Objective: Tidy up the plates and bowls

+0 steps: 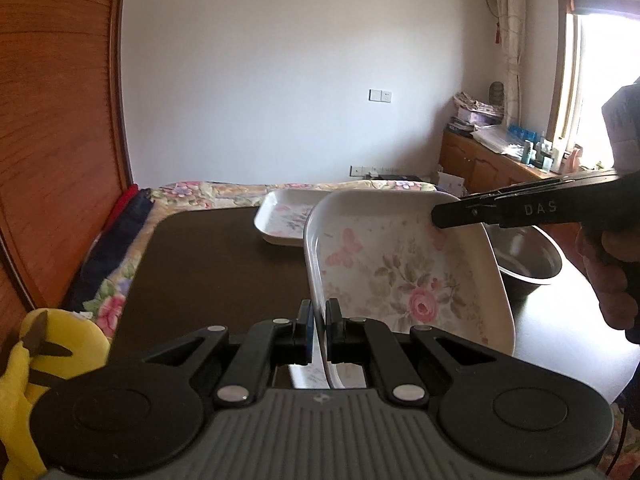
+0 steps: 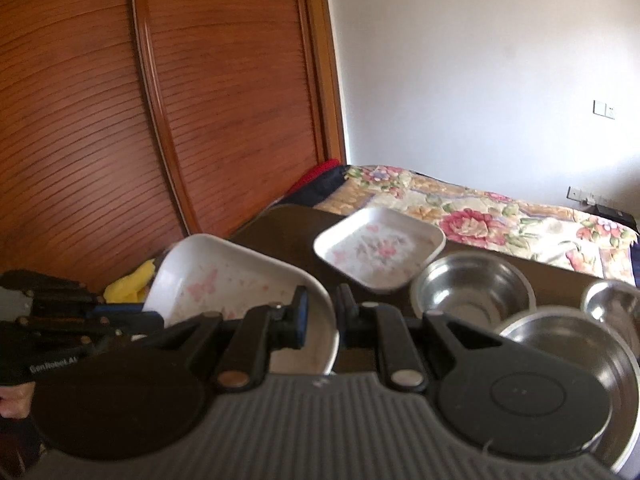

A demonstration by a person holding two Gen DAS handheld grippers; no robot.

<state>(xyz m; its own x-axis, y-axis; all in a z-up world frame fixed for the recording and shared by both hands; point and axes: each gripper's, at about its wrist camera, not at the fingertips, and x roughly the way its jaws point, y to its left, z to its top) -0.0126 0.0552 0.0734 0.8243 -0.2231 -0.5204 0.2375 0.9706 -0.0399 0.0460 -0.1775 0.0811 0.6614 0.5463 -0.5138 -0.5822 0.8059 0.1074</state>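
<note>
Left gripper clamped on the rim of a tilted floral square plate above the dark table, right gripper fingers apart astride its opposite rim, second floral plate flat beyond, three steel bowls clear only in the right wrist view.

Your left tongs are matt black plastic with blue pads, pinched on the rim of a glossy white floral plate that looks like smooth glazed ware or melamine. Beyond that plate lies a second floral plate with the same sheen. Right of it, the steel bowls shine like brushed metal. The bench under them is dark and smooth, faintly glossy. The wardrobe door is ribbed, varnished wood.
</note>
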